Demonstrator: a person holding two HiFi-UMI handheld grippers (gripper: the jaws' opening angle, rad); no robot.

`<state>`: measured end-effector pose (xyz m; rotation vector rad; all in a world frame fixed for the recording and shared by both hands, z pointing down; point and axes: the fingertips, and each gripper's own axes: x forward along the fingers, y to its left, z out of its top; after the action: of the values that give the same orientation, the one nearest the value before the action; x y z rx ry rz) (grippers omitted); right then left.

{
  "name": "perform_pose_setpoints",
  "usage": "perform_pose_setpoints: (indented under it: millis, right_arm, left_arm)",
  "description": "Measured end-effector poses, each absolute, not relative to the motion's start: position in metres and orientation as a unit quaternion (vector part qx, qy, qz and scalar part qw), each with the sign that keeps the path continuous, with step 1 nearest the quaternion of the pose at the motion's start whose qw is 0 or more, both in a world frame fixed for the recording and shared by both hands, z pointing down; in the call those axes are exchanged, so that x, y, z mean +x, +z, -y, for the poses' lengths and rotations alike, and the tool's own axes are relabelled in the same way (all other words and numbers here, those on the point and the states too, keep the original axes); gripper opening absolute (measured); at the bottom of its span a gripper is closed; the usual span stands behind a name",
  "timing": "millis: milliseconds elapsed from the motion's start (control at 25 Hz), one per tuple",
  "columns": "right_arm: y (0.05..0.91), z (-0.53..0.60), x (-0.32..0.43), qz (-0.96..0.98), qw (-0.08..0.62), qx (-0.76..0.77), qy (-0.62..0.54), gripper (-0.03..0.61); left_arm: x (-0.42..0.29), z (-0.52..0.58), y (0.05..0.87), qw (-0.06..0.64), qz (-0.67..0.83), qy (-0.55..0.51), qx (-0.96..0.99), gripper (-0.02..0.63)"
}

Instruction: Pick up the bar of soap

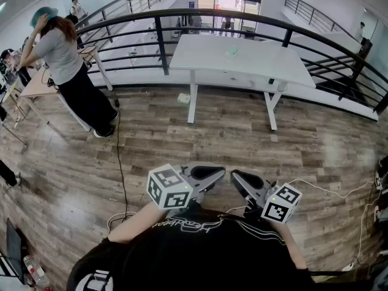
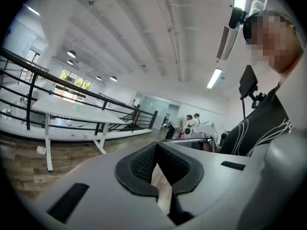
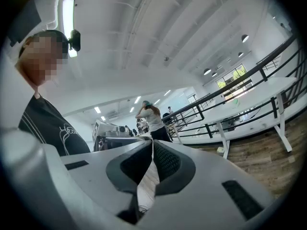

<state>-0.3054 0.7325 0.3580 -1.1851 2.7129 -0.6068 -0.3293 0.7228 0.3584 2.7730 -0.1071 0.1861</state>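
I saw the bar of soap (image 1: 232,52) as a small, pale greenish block lying flat on the white tabletop (image 1: 267,65). It sat near the middle of the tabletop, clear of every edge, with nothing touching it. It was too far off and too small for me to make out its exact shape or any marking.
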Motion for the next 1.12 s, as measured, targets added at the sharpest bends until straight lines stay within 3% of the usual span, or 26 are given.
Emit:
perform_pose_setpoints:
  millis: [1120]
  right_arm:
    - [0.350, -0.726, -0.265, -0.892, 0.060, -0.417, -0.164, 0.018]
  left_arm:
    - [-0.300, -0.713, 0.345, 0.174, 0.038, 0.059, 0.982, 0.008]
